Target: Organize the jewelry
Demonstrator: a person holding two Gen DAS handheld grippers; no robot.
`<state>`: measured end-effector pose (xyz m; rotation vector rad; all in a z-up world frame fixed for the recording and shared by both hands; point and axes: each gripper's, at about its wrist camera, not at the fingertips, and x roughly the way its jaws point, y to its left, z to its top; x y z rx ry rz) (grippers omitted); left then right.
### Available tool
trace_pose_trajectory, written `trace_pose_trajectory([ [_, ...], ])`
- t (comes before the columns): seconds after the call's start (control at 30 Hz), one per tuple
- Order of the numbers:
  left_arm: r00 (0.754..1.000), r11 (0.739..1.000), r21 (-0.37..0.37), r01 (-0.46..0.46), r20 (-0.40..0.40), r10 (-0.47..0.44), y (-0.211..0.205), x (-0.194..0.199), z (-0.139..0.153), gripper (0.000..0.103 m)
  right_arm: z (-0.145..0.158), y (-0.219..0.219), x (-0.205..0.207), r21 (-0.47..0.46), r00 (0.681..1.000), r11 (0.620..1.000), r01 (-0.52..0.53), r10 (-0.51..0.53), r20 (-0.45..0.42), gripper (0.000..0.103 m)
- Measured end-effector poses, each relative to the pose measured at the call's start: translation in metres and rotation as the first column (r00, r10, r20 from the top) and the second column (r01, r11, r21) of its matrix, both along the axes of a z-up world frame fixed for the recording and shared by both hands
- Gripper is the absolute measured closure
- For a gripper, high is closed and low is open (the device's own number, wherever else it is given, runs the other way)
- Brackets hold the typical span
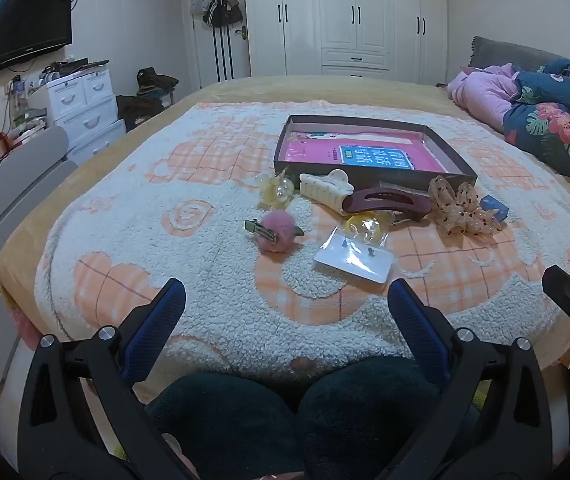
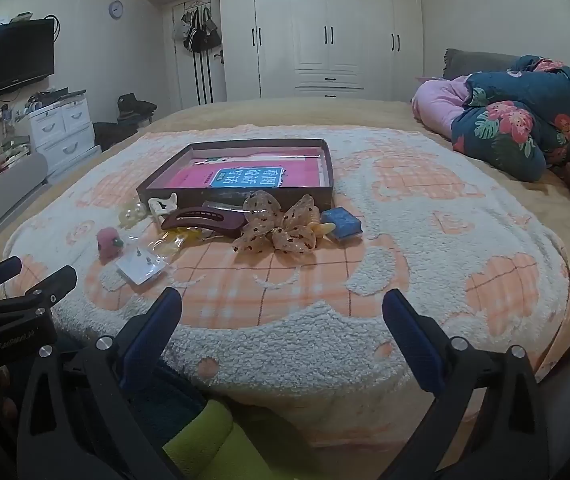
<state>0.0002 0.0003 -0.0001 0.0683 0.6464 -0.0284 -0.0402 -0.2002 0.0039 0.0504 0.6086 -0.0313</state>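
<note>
A shallow dark box (image 1: pixel 449 162) (image 2: pixel 157 190) with a pink lining lies on the fleece blanket. In front of it are a white claw clip (image 1: pixel 325 189), a maroon hair clip (image 1: pixel 389 202) (image 2: pixel 205 219), a dotted beige bow (image 1: pixel 465 210) (image 2: pixel 281 226), a pearl-and-yellow piece (image 1: pixel 275 188), a pink pompom clip (image 1: pixel 275 230) (image 2: pixel 109 242), a bagged earring card (image 1: pixel 353 259) (image 2: pixel 141 268) and a small blue box (image 1: pixel 493 207) (image 2: pixel 342 221). My left gripper (image 1: pixel 287 300) is open near the bed's front edge, empty. My right gripper (image 2: pixel 283 308) is open too, short of the bow.
A folded floral duvet (image 2: pixel 513 120) and pink bedding (image 1: pixel 481 92) lie at the right of the bed. A white drawer unit (image 1: pixel 85 108) and wall television (image 1: pixel 25 28) stand at the left, wardrobes (image 1: pixel 349 16) behind. The person's dark-clad knees (image 1: pixel 285 416) sit below my left gripper.
</note>
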Motion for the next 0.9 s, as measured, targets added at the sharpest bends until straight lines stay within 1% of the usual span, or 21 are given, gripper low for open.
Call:
trace_pose_trajectory([
  [0.3, 1.000, 1.000, -0.001, 0.004, 0.011, -0.004, 0.0015, -0.0025, 0.0019, 0.010, 0.0009, 0.0001, 0.0002, 0.002, 1.000, 1.000, -0.001, 0.001, 0.002, 0.006],
  [0.9, 1.000, 1.000, 0.000, 0.000, 0.006, 0.000, -0.0007, -0.0006, 0.0013, 0.010, 0.0022, 0.0012, -0.0004, 0.000, 1.000, 1.000, 0.001, -0.001, 0.002, 0.006],
])
